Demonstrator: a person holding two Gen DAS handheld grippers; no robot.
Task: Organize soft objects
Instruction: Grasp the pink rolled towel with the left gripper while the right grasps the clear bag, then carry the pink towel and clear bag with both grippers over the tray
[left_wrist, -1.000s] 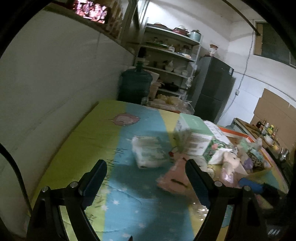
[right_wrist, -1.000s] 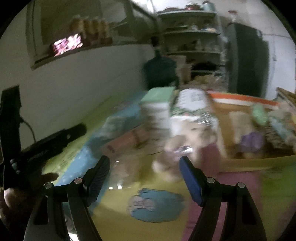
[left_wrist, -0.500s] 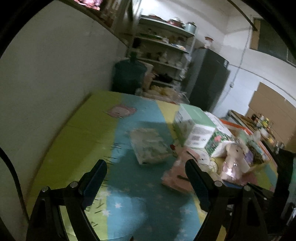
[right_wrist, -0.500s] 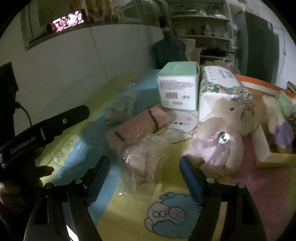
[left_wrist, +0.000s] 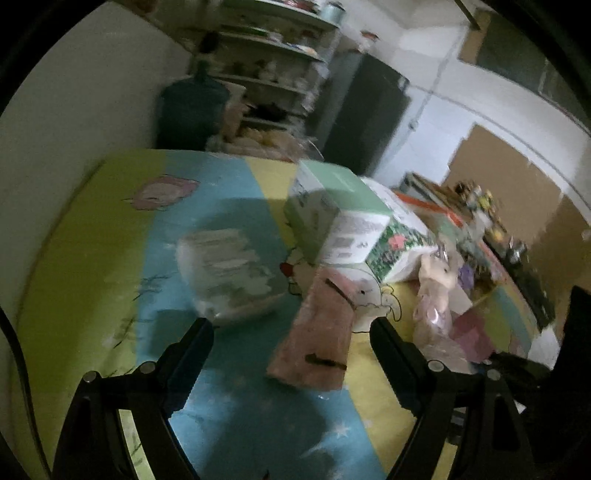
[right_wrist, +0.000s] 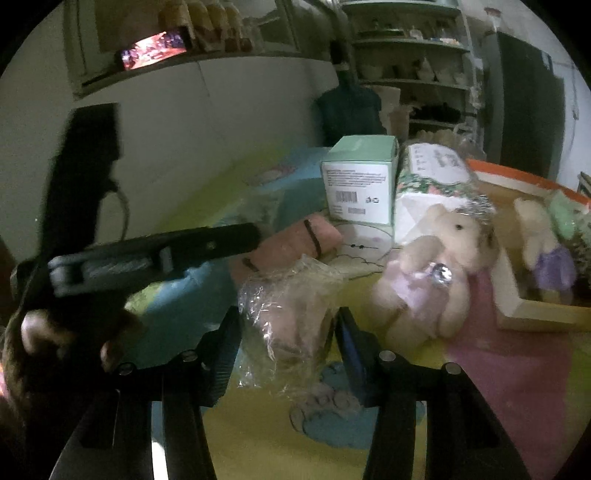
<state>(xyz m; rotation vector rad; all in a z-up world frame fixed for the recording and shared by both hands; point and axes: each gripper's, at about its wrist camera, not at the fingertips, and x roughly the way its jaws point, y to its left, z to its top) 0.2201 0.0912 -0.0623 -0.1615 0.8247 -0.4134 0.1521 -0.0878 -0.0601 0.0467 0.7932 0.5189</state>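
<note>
I count one play mat (left_wrist: 110, 236), striped green, blue and yellow, carrying everything. On it stand one mint-topped carton (right_wrist: 360, 184) and one floral tissue pack (right_wrist: 432, 177), touching side by side. To the right is one shallow tray (right_wrist: 532, 314) with at least two small plush toys in it; I cannot count further in the blur. One cream plush bear (right_wrist: 439, 266) in a lilac dress sits upright just in front of the tissue pack. One rolled pink towel (left_wrist: 317, 339), bound by two dark bands, lies flat with its long axis running from the carton toward my left gripper (left_wrist: 291, 354). One clear wrapped packet (left_wrist: 229, 273) lies left of it, and one plastic-bagged pink toy (right_wrist: 291, 314) sits near the mat's front edge, its long axis roughly upright.

Half a second ago my right gripper (right_wrist: 288, 339) stood wide around that bag; now its jaws are closing with the bag between them, the film bulging against both pads. My left gripper has swung toward the towel; its jaws are wide apart and grip nothing.
</note>
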